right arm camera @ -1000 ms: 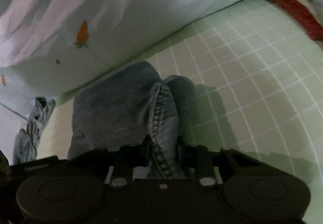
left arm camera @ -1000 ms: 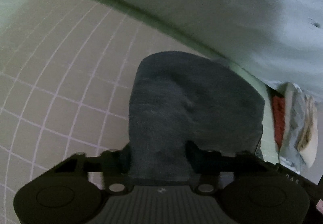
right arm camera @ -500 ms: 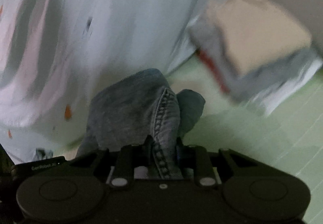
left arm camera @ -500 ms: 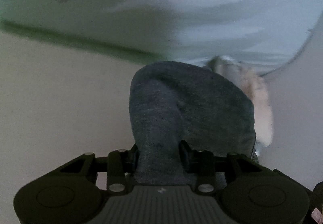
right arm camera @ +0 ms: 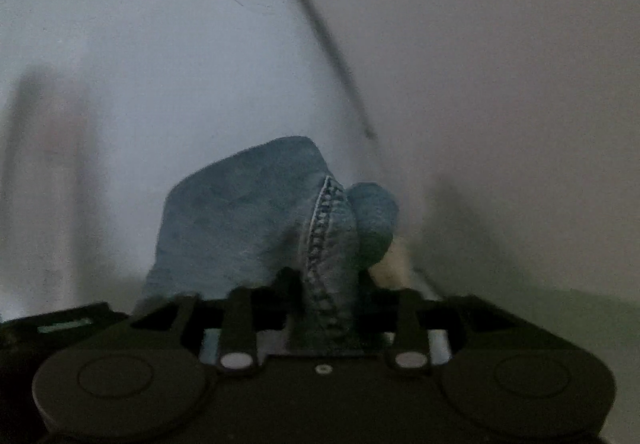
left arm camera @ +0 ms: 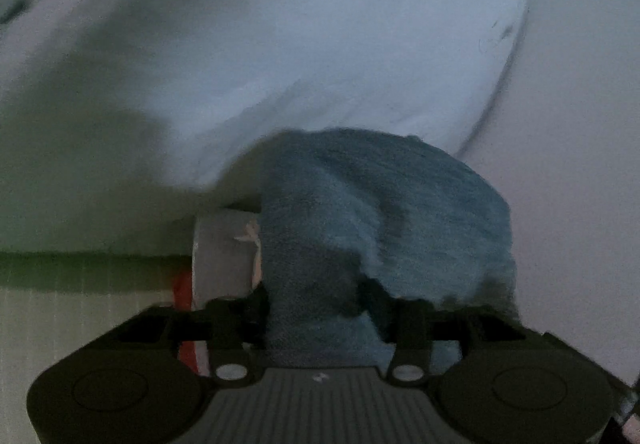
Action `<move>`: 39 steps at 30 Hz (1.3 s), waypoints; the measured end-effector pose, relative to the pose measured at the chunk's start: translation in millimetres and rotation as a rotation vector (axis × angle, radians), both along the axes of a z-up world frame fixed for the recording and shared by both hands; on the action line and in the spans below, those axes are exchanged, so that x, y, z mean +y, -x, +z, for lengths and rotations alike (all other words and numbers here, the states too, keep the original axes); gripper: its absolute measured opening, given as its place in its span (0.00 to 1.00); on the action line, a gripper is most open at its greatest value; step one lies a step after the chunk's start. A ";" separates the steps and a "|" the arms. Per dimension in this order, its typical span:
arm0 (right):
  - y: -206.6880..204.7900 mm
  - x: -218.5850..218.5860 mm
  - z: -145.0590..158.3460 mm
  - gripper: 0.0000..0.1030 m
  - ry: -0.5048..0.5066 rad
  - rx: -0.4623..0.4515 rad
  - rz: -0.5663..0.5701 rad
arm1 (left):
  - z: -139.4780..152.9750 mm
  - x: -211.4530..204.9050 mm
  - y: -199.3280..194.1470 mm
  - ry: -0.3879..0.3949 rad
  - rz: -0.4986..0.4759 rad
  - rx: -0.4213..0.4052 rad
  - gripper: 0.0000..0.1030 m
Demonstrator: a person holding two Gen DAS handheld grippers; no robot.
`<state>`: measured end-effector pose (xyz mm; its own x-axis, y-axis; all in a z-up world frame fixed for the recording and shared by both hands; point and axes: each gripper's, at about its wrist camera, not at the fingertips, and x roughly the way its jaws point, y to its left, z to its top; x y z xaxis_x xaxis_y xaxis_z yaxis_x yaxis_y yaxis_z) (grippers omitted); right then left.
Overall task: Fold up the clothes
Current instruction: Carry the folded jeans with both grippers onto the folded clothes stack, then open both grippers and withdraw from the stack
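Observation:
Blue denim jeans (left arm camera: 384, 212) bulge up in front of my left gripper (left arm camera: 314, 294), which is shut on a thick fold of the fabric. In the right wrist view the same jeans (right arm camera: 256, 220) show a stitched seam running down between the fingers of my right gripper (right arm camera: 326, 284), shut on that seam. Both grippers hold the denim lifted, close to a pale blue bedsheet (left arm camera: 320, 44). The rest of the garment hangs out of sight below the grippers.
A stack of folded clothes (left arm camera: 224, 248) with a red layer (left arm camera: 182, 292) peeks out left of the jeans. The green grid mat (left arm camera: 80, 324) lies at lower left. A bare wall (right arm camera: 500, 84) fills the right side; a cream item (right arm camera: 394, 268) sits behind the denim.
Both grippers have swung with the jeans away from the grid mat toward the sheet and wall. The folded stack now sits just behind the denim. Both grips are unchanged.

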<state>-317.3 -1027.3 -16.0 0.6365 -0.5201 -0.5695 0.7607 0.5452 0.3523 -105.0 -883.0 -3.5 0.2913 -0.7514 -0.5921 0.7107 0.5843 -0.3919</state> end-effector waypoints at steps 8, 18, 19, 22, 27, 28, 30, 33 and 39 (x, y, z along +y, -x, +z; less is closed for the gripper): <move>-2.5 -39.5 -16.4 0.54 0.002 0.015 -0.060 | -32.0 -19.4 5.0 -0.121 -0.066 -0.096 0.79; 27.4 45.5 20.6 0.81 0.142 0.083 -0.062 | -0.3 42.8 47.2 -0.154 -0.094 -0.241 0.84; 34.9 54.5 21.5 0.87 0.140 0.079 -0.055 | 1.9 51.0 53.4 -0.155 -0.089 -0.246 0.85; 48.9 84.0 20.3 0.97 0.139 0.082 -0.042 | 9.5 75.7 74.4 -0.161 -0.084 -0.271 0.87; 73.9 126.2 11.9 1.00 0.163 0.112 -0.032 | 10.1 109.3 108.7 -0.165 -0.112 -0.314 0.93; 76.5 131.5 9.6 1.00 0.165 0.123 -0.031 | 8.5 115.0 114.6 -0.167 -0.114 -0.313 0.93; 83.4 143.2 5.5 1.00 0.171 0.155 -0.048 | 4.1 125.7 122.9 -0.174 -0.117 -0.293 0.96; 94.2 160.9 -3.8 1.00 0.183 0.195 -0.061 | -6.0 142.2 134.4 -0.191 -0.124 -0.264 1.00; 109.4 181.8 -23.4 1.00 0.159 0.221 -0.027 | -19.8 157.7 150.3 -0.228 -0.153 -0.268 1.00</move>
